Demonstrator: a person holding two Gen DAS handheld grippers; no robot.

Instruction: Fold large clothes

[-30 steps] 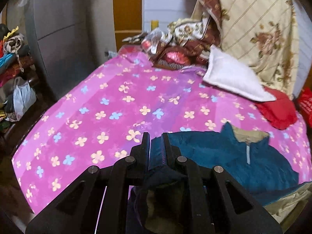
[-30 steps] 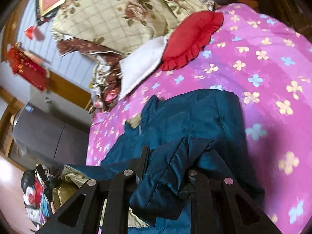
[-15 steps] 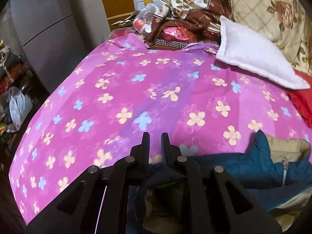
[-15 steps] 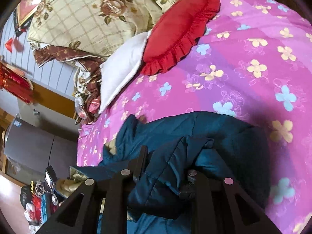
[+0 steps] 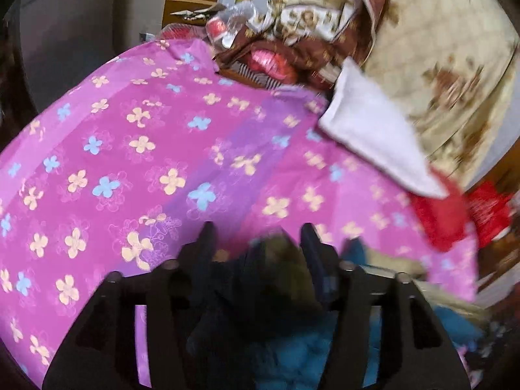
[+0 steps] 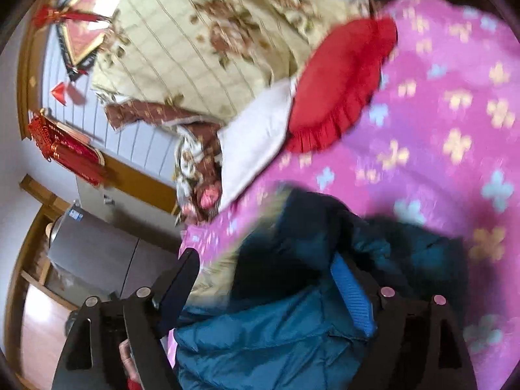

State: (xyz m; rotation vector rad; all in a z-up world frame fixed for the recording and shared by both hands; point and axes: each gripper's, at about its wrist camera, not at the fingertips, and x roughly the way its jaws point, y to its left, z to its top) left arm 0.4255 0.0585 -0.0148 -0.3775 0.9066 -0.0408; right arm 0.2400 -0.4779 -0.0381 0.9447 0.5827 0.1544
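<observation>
Teal quilted padded jacket (image 6: 286,331), with an olive-tan lining, lies bunched on the bed's pink flower-print sheet (image 5: 136,149), low in both views. Left gripper (image 5: 256,243) has just been opening; its jaws stand apart with dark jacket cloth loose between them, the picture blurred. Right gripper (image 6: 263,266) has also just been opening and stands wide, jacket fabric between its fingers but not pinched. A white pillow (image 6: 256,143) and red frilled cushion (image 6: 341,84) lie beyond, touching each other.
</observation>
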